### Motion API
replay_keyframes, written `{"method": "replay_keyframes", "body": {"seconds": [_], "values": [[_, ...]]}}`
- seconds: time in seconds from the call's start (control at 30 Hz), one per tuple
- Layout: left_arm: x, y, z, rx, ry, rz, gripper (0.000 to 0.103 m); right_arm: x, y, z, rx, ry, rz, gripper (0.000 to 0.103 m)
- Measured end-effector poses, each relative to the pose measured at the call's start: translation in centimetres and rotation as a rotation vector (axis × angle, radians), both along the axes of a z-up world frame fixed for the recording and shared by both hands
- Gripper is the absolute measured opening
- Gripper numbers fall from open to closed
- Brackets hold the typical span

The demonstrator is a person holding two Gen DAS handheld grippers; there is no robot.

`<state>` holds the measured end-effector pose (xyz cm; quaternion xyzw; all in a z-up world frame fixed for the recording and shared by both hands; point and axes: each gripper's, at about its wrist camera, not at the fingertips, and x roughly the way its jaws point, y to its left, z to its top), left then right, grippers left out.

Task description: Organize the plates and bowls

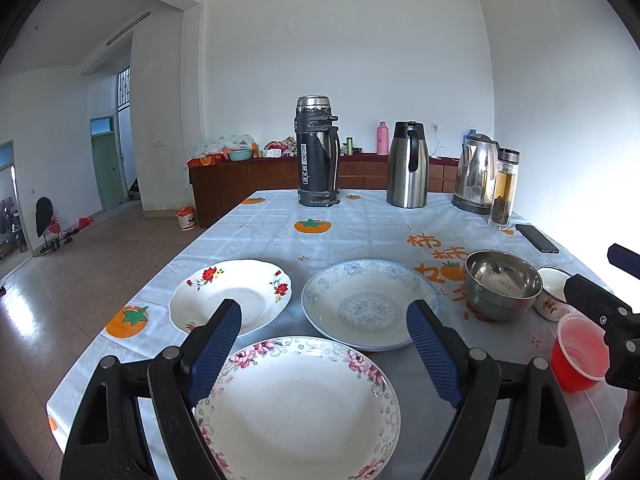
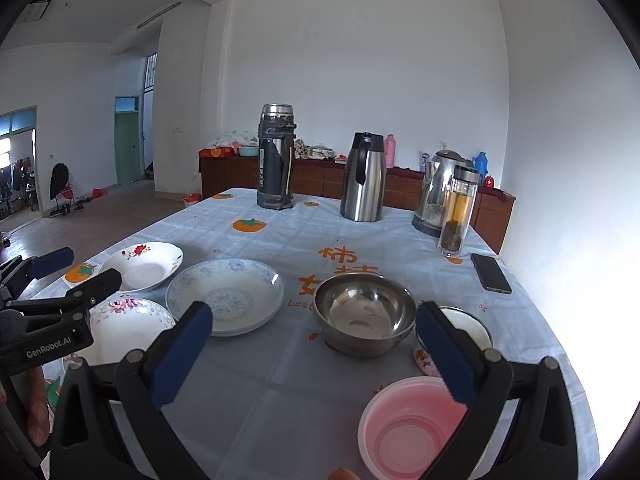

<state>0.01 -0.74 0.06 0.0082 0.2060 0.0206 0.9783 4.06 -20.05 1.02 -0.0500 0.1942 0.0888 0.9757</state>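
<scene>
Early stage of the sorting, seen from both wrist views. We find the left tongs [image 1: 324,336] released, both blue pads spread wide and grasping nothing; they hover above the pink-flowered plate [image 1: 298,408], which lies directly beneath and between the pads on the desk [image 1: 360,224]. Ahead of the left pad lies the red-flowered plate [image 1: 230,296], apart from the others; ahead of the right pad lies the blue-patterned plate [image 1: 370,304], whose doubled rim suggests to us that it rests on a second plate, though we cannot confirm this.

The right tongs [image 2: 314,346] are likewise released and empty. Just ahead of them, between the pads, stands the steel bowl [image 2: 364,314], which in the left view appears to be two nested bowls. The small white bowl [image 2: 476,330] sits partly behind the right pad, and the pink plastic bowl [image 2: 412,428] lies just below that pad.

We judge that little is done: at most one plate pair and one bowl pair are stacked. The three plate positions remain separate, and the three bowl positions remain unnested. Flasks, a kettle and a phone [image 2: 491,273] stand beyond, clear of the work.
</scene>
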Motion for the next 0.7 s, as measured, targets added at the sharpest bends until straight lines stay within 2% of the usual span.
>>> {"method": "replay_keyframes", "body": {"seconds": [0.4, 0.7], "values": [[0.2, 0.4, -0.5, 0.001, 0.003, 0.01, 0.086, 0.7, 0.7, -0.7, 0.048, 0.051, 0.048, 0.103], [0.7, 1.6, -1.1, -0.011, 0.021, 0.029, 0.086, 1.8, 3.2, -2.2, 0.055, 0.127, 0.14, 0.102]]}}
